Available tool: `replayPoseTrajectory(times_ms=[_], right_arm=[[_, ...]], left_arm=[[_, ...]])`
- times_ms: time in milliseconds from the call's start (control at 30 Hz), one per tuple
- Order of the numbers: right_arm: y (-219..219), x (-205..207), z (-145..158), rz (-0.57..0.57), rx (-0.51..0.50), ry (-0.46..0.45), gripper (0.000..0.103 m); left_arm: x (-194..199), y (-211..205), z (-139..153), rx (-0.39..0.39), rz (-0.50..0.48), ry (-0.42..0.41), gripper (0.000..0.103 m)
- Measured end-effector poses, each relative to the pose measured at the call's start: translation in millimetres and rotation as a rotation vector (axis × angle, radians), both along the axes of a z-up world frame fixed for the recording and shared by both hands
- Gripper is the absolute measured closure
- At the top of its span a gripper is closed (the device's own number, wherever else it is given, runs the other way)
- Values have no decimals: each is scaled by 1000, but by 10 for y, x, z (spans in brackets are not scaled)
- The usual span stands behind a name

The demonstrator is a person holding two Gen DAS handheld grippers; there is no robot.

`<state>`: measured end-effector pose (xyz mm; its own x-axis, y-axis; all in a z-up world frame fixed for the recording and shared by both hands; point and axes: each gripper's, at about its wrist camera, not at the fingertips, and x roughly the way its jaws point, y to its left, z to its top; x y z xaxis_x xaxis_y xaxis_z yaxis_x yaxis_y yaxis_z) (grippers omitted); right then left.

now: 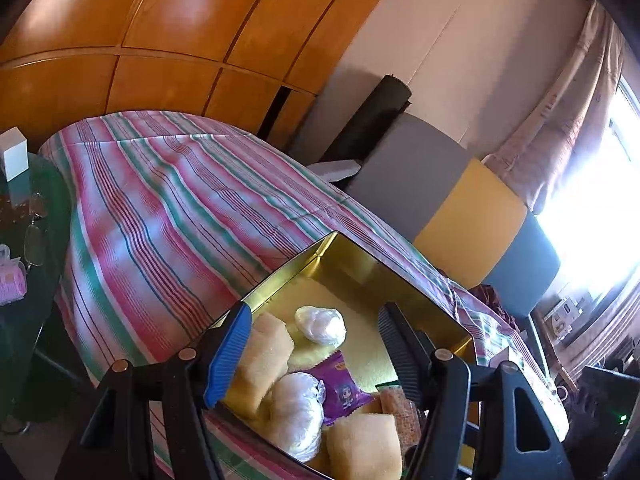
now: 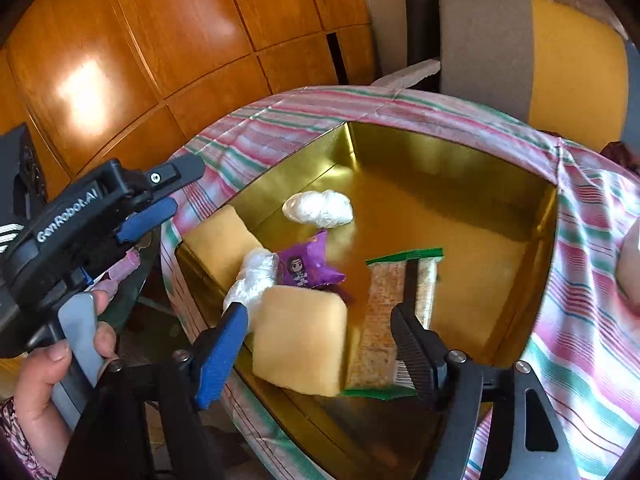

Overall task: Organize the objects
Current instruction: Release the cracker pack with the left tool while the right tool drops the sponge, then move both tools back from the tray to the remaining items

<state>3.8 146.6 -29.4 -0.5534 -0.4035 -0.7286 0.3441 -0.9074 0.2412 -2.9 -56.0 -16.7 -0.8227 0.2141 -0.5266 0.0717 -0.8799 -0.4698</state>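
Observation:
A gold tin box (image 1: 356,256) (image 2: 440,152) sits on a striped cloth. Inside lie two yellow cake packets (image 1: 266,354) (image 2: 300,340), two white wrapped balls (image 1: 320,324) (image 2: 318,208), a purple snack packet (image 1: 340,390) (image 2: 306,266) and a green-edged cracker packet (image 2: 380,320). My left gripper (image 1: 316,356) is open and empty above the box's near corner; it also shows in the right wrist view (image 2: 160,196) at the left. My right gripper (image 2: 316,352) is open and empty over the box, its fingers either side of a yellow cake packet and the cracker packet.
The striped cloth (image 1: 168,200) covers the table. A glass side table (image 1: 28,216) with glasses and a white box stands at left. A grey and yellow chair (image 1: 460,200) and a wooden wardrobe (image 1: 160,40) stand behind. A bright window (image 1: 592,208) is at right.

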Motion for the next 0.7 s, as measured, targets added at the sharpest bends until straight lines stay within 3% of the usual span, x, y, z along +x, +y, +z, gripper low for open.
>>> replayPoseTrajectory(times_ms=[300, 700], right_arm=[[380, 135, 201, -85, 13, 57, 26], [1242, 371, 112, -249, 88, 25, 24]], left_arm=[[24, 232, 16, -22, -89, -3, 36], [135, 909, -4, -92, -378, -38, 36]])
